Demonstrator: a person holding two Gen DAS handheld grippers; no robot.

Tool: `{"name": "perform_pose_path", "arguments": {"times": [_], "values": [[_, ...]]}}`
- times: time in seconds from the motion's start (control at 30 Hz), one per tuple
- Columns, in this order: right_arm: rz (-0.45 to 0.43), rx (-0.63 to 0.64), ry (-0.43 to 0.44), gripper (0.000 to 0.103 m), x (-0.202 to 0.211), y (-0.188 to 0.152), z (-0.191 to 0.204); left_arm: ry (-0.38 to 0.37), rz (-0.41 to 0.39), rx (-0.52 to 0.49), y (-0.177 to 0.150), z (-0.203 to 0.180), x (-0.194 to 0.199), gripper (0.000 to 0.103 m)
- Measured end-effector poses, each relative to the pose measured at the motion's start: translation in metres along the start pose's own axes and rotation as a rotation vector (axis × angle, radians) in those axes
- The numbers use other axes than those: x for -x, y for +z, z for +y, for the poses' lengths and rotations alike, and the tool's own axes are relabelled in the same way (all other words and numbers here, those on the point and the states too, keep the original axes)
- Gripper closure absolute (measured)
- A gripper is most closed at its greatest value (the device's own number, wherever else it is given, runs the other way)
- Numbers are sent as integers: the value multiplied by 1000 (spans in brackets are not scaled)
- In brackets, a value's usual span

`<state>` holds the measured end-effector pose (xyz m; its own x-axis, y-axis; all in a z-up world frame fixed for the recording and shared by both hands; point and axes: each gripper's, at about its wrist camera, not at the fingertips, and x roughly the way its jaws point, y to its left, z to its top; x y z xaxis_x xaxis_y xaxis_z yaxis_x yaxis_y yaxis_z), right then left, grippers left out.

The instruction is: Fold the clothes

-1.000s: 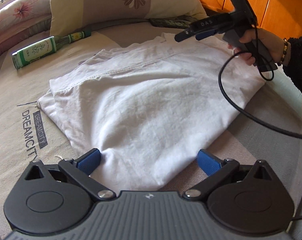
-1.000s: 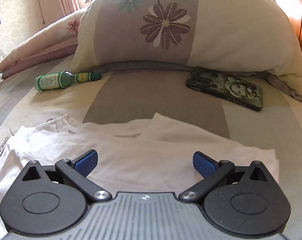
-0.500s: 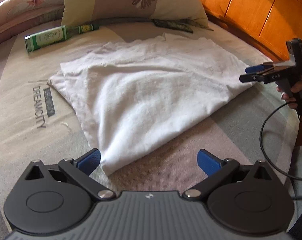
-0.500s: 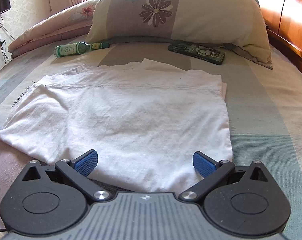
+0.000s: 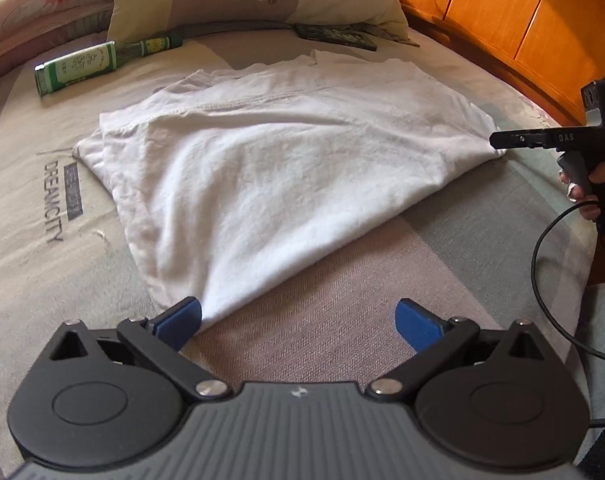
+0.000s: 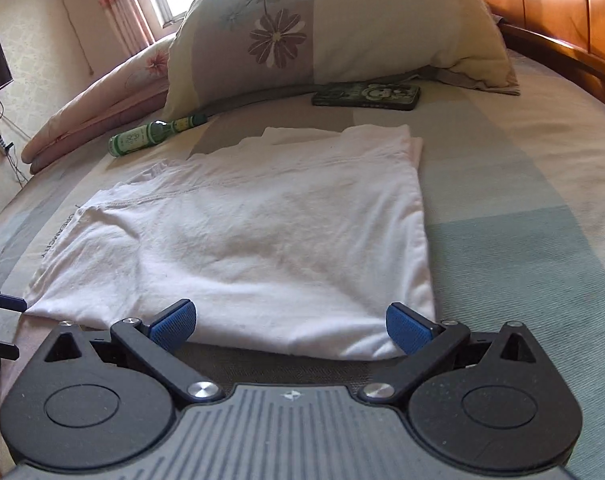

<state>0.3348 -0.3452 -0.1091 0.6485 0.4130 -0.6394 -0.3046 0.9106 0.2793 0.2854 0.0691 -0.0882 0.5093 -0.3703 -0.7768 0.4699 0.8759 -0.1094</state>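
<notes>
- Two grippers are mine: my left gripper (image 5: 298, 320) and my right gripper (image 6: 290, 322), both with blue-padded jaws spread wide, gripping nothing.
- A folded white cotton garment (image 5: 286, 168) lies flat on the striped bedsheet (image 5: 342, 320), in front of both.
- My left pad (image 5: 180, 322) sits just beside the garment's near corner; I cannot tell whether it touches.
- My right jaws sit either side of the garment's near edge (image 6: 286, 344).
- Seen from the left, my right gripper (image 5: 514, 140) sits at the garment's far right corner.
- Beyond the garment lie a green glass bottle (image 6: 150, 138) and a dark phone (image 6: 366, 96), before a flowered pillow (image 6: 342, 28).
</notes>
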Motion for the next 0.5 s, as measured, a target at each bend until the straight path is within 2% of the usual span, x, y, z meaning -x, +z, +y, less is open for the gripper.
{"name": "perform_pose_path", "arguments": {"times": [0.17, 0.33, 0.4, 0.5], "values": [[-61, -29, 69, 0, -14, 35, 1, -35, -125, -29, 55, 1, -22, 1], [-72, -40, 138, 0, -58, 66, 18, -80, -133, -3, 93, 1, -71, 1], [-43, -22, 103, 0, -82, 75, 23, -68, -113, 19, 92, 6, -85, 1], [-14, 10, -53, 0, -106, 77, 17, -35, -98, 81, 71, 20, -85, 1]]}}
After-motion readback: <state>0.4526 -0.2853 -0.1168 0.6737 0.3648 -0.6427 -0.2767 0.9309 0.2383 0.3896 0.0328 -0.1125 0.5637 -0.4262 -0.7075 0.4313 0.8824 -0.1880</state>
